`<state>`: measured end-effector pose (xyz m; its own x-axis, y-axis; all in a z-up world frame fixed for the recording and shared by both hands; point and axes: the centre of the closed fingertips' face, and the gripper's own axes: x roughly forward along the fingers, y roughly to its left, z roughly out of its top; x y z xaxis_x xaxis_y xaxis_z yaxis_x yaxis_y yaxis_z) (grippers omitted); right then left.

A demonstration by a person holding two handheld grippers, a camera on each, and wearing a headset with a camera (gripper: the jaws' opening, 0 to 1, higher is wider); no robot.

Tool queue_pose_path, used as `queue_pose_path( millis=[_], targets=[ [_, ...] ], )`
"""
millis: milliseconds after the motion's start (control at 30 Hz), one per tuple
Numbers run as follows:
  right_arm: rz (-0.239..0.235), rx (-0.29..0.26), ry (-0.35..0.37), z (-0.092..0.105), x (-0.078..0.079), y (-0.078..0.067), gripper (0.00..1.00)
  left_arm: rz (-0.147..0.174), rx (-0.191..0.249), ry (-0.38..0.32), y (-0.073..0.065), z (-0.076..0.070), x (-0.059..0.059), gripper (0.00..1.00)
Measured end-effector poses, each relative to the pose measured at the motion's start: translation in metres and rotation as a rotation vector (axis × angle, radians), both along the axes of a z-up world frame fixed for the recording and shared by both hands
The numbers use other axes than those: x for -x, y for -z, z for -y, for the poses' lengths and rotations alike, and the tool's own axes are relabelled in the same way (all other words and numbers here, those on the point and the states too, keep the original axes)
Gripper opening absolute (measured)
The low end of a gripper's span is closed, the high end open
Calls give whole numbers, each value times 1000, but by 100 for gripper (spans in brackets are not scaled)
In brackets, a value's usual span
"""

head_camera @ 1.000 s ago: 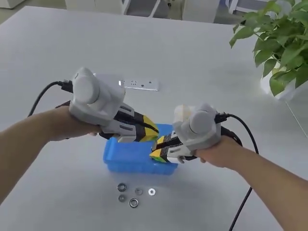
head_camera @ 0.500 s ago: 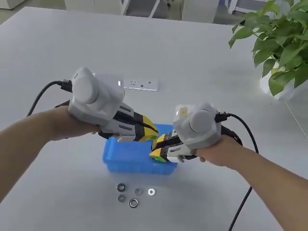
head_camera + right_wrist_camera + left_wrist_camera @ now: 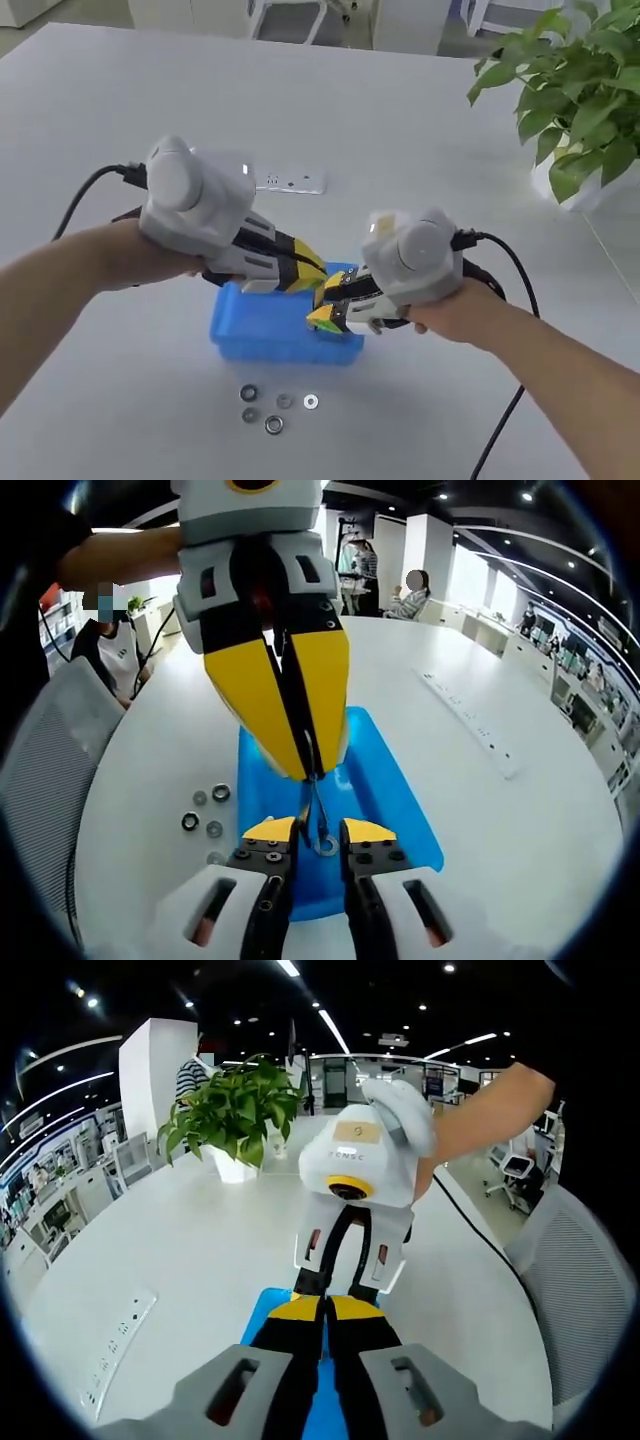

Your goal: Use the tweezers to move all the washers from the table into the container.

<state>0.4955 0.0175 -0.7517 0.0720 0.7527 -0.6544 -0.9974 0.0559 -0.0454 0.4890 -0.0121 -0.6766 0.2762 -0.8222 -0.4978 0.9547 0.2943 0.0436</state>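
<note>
A blue container (image 3: 258, 338) sits on the white table, with several loose washers (image 3: 272, 408) just in front of it. My left gripper (image 3: 318, 273) reaches over the container from the left, its yellow jaws shut on thin metal tweezers (image 3: 312, 800). In the right gripper view the tweezers run down from the left gripper (image 3: 305, 770) into the gap of my right gripper (image 3: 318, 830), whose jaws stand slightly apart on either side. A washer (image 3: 325, 846) shows at the tweezers' lower end, above the container (image 3: 390, 800). The loose washers (image 3: 205, 815) lie left of it.
A white power strip (image 3: 290, 182) lies behind the grippers. A potted plant (image 3: 575, 100) stands at the back right. Cables trail from both grippers across the table. An office chair (image 3: 50, 750) stands beside the table.
The head view has shifted a little. Both grippers hold about the same pose over the container, and the loose washers have not moved.
</note>
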Motion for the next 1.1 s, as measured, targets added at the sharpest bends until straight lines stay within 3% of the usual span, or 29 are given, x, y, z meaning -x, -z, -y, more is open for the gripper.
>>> queue_pose_path(
  millis=[467, 1100],
  targets=[
    [36, -24, 51, 18, 11, -31, 24, 12, -2, -6, -19, -2, 9, 5],
    [46, -23, 143, 49, 36, -48, 40, 25, 9, -14, -48, -12, 35, 5]
  ],
)
